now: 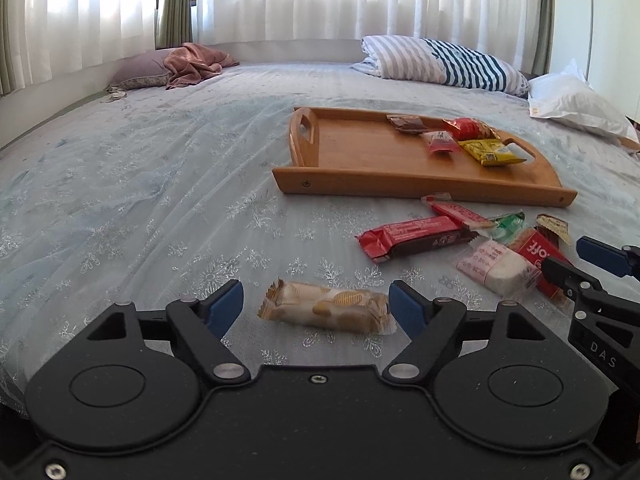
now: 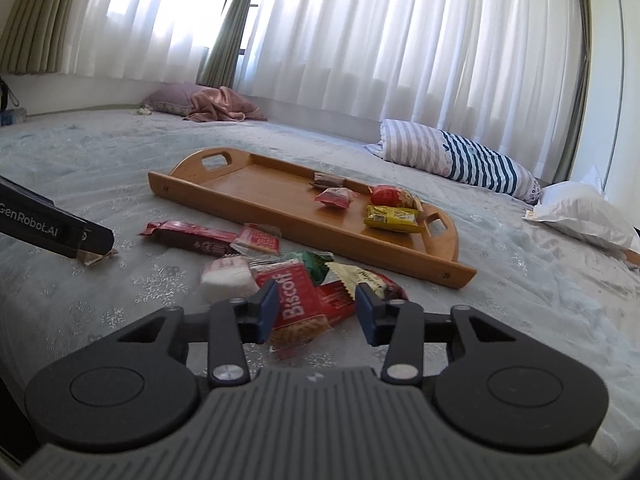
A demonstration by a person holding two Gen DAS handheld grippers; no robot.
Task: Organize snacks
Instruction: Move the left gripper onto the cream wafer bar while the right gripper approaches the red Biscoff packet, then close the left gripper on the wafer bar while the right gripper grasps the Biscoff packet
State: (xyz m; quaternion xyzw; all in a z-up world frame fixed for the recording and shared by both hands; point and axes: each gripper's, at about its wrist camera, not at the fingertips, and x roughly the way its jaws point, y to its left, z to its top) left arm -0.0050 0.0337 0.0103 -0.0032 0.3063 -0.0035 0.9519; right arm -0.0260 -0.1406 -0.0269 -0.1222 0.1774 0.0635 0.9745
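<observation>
A wooden tray (image 1: 360, 152) (image 2: 256, 184) lies on the bed and holds several snacks, among them a yellow packet (image 1: 490, 152) (image 2: 394, 218). My left gripper (image 1: 316, 306) is open, its fingers on either side of a golden biscuit packet (image 1: 328, 306) on the bedspread. My right gripper (image 2: 316, 306) is open around a red Biscoff packet (image 2: 298, 308) (image 1: 536, 254) in a loose pile. The pile also has a long red-brown bar (image 1: 412, 236) (image 2: 188, 236) and a white-pink packet (image 1: 496, 266) (image 2: 228, 276).
A striped pillow (image 1: 444, 62) (image 2: 452, 152) and a white bag (image 1: 576, 100) (image 2: 584, 216) lie beyond the tray. A pink cloth on a mauve pillow (image 1: 192, 64) (image 2: 216, 106) sits far left by the curtains.
</observation>
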